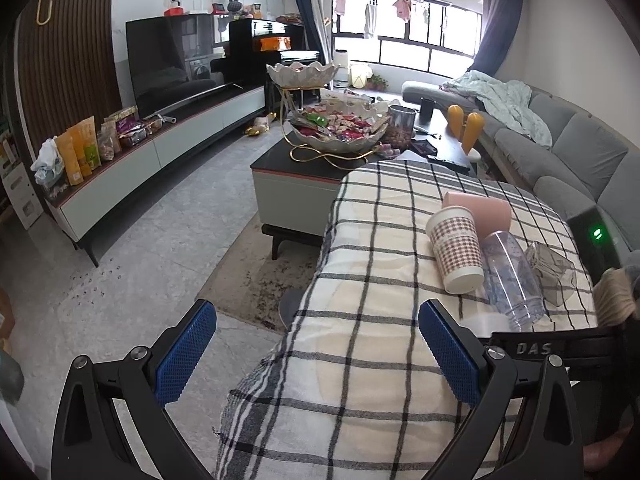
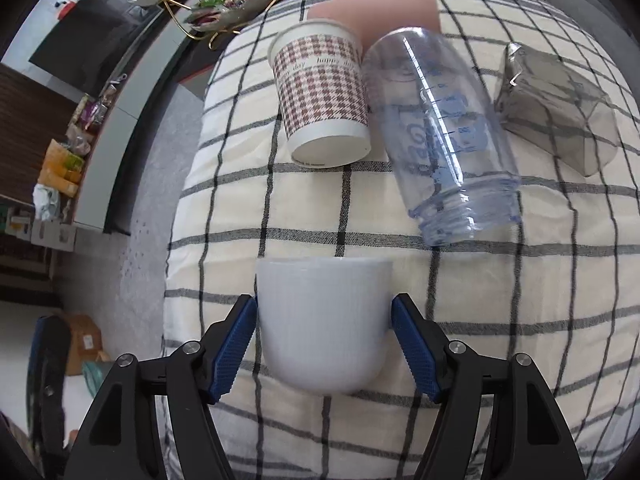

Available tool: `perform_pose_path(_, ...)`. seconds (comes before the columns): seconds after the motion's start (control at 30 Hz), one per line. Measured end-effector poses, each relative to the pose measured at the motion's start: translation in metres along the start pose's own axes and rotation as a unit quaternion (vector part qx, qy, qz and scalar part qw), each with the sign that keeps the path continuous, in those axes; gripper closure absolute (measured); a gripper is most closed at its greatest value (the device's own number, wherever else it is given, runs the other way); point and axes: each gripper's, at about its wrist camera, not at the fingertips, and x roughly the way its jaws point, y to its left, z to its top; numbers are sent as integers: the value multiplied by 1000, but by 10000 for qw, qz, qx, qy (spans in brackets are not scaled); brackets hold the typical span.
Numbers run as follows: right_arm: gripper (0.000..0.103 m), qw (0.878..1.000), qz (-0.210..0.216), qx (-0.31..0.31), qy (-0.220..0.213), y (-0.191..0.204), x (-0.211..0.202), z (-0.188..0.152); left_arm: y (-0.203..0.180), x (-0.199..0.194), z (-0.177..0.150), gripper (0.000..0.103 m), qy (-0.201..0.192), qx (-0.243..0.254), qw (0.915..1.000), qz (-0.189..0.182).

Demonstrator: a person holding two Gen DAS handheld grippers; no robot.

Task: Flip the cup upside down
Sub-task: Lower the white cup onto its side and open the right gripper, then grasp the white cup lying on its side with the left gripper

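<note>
A white ribbed cup [image 2: 324, 324] sits between the blue pads of my right gripper [image 2: 323, 312], its rim facing away from me and its rounded base toward the camera. The jaws press its two sides. It is over the checked cloth [image 2: 304, 216]. In the left wrist view only a sliver of the white cup [image 1: 486, 322] shows behind my right finger. My left gripper [image 1: 316, 320] is open and empty, held over the cloth's left edge.
Beyond the white cup lie a houndstooth paper cup [image 2: 324, 100], a clear plastic bottle [image 2: 444, 132], a pink cup [image 2: 384, 8] and a smoky glass [image 2: 556, 108], all on their sides. A coffee table with a candy bowl [image 1: 340, 124] stands behind; the sofa [image 1: 568, 152] is right.
</note>
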Motion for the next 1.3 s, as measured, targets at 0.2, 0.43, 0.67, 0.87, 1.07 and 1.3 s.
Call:
perform_pose_path(0.2,23,9959,-203,-98,-874,-19,-56,-21,-23,-14,-10,0,-193,107,9995,-224)
perform_pose_path(0.43,19,9860,-703,177,-1499,-70,-104,-50,-73,-12,-39,0,-353,220,9939,-1017)
perform_pose_path(0.67,19,9831,-739,724,-1508,-119,-109,-71,-114,18,-60,0,-119,518,9924,-1111)
perform_pose_path(0.87,19,9822,-571,1054,-1444,-140,-103,-73,-134,44,-73,1,41,781,9930,-888)
perform_pose_path(1.07,19,9834,-452,1115,-1355,-145,-95,-74,-137,64,-75,10,254,757,9940,-752)
perform_pose_path(1.3,19,9847,-359,1100,-1303,-141,-90,-76,-133,71,-74,36,381,728,9943,-676)
